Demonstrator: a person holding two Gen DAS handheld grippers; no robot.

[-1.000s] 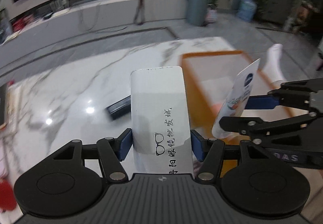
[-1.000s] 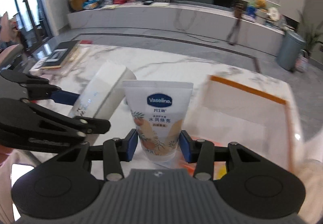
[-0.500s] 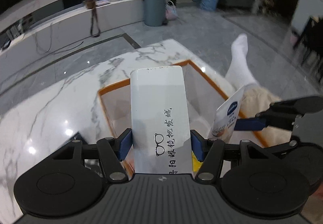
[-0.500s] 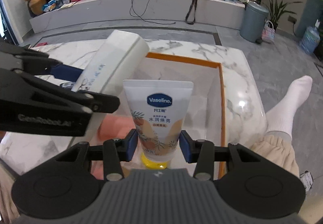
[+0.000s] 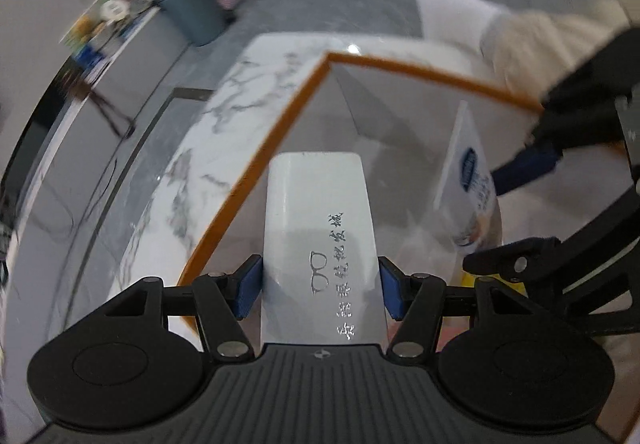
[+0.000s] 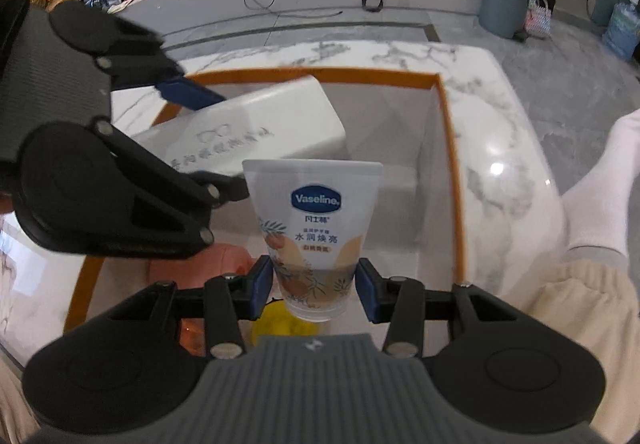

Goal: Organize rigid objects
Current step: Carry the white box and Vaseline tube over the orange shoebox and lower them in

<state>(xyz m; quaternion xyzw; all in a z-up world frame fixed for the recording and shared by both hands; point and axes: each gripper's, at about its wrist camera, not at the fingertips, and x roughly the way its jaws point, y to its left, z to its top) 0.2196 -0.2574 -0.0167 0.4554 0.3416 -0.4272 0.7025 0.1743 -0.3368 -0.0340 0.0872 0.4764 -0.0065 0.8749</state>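
Two grippers hang over an orange-rimmed box (image 6: 448,148) that sits on a white marble table (image 6: 492,116). The left gripper (image 5: 320,286) is clamped on a white glasses case (image 5: 320,228), its blue pads pressing both long sides; the case points forward and down over the box's inside, just past the rim's left edge. Printed on it are a small spectacles drawing and a line of characters. The right gripper (image 6: 316,290) is clenched on a Vaseline tube (image 6: 316,232), gripping its lower part, flat sealed end up, also above the box's interior. In the right wrist view the case lies tilted just behind and left of the tube, apart from it. Inside the box, under the tube, sit a yellow thing (image 6: 280,324) and a pink thing (image 6: 224,264), too hidden to name. A person's white sock (image 5: 440,0) and cream trouser leg (image 6: 580,296) show beside the table.
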